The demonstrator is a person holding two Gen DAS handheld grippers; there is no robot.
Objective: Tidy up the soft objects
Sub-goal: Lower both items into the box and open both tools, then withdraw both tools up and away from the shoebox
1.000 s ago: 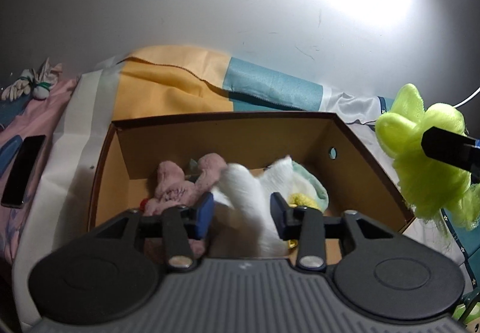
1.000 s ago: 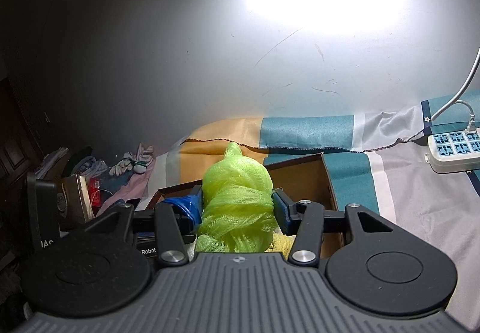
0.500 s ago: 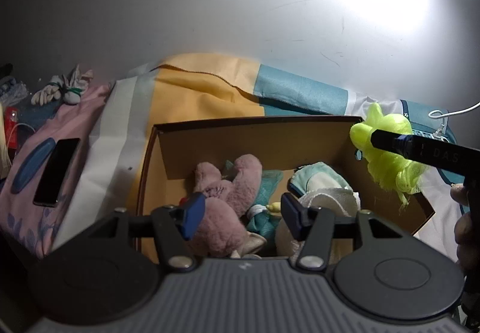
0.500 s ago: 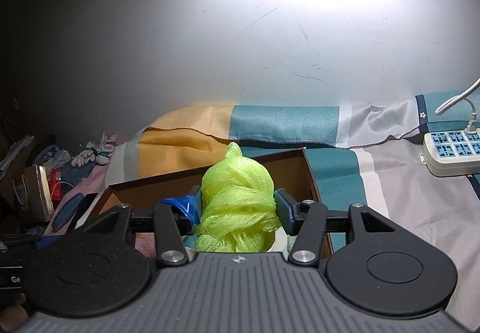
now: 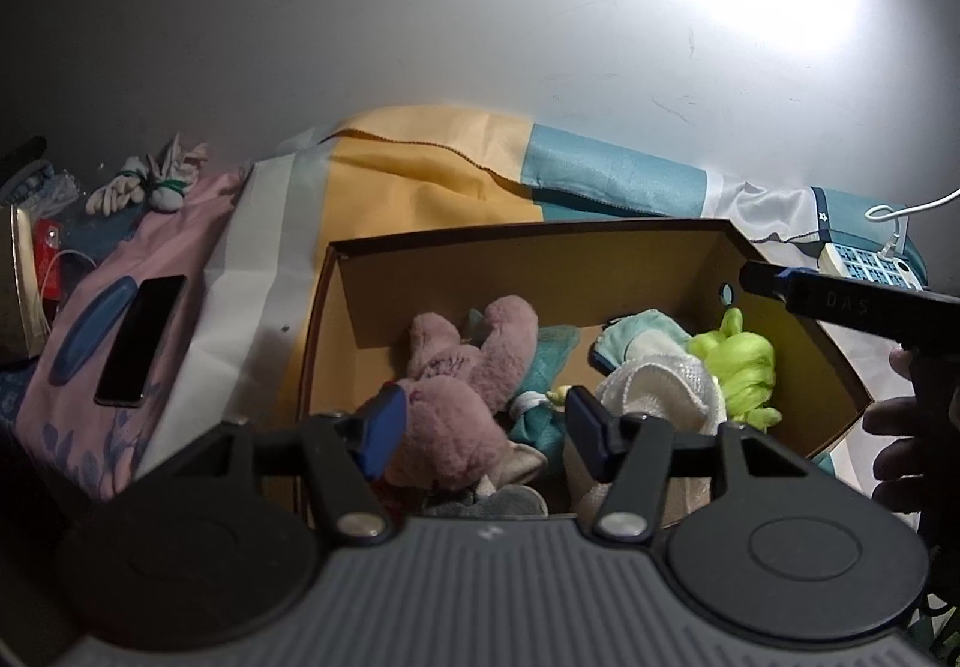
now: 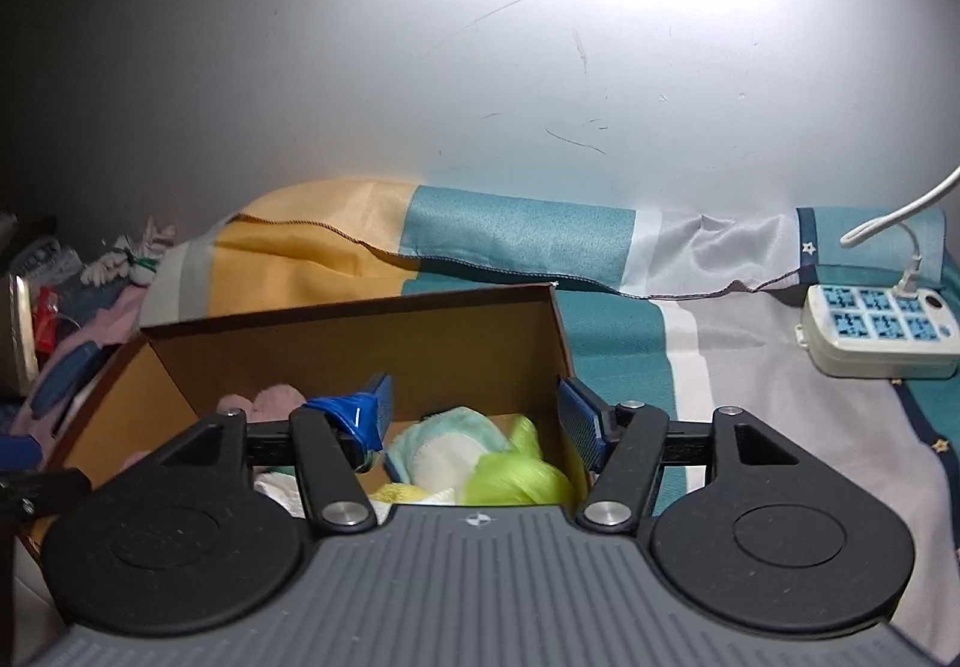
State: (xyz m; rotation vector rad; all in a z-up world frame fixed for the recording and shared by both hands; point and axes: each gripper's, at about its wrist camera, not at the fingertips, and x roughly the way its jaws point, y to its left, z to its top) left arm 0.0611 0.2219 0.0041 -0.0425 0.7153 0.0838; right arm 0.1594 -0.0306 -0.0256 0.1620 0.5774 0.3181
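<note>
An open cardboard box (image 5: 540, 259) stands on the striped sheet. In it lie a pink plush toy (image 5: 468, 367), a white knitted piece (image 5: 654, 391), a pale teal cloth (image 5: 642, 331) and a lime-green mesh puff (image 5: 738, 367). My left gripper (image 5: 483, 421) hovers over the box's near side; its jaws are opening with nothing between them. My right gripper (image 6: 477, 406) hangs above the box's right end, jaws opening and empty. The green puff (image 6: 516, 478) rests free in the box (image 6: 360, 319) just below it. One of its fingers (image 5: 840, 301) reaches over the right wall.
A dark phone (image 5: 141, 340) lies on a pink cloth to the left, with a bundle of white gloves (image 5: 150, 181) behind it. A white power strip (image 6: 876, 331) sits on the sheet at right. A wall rises close behind. A person's hand (image 5: 900, 427) shows at right.
My right gripper let go of the green puff, which dropped into the box's right end. My left gripper released the white knitted piece and drew back, its jaws widening.
</note>
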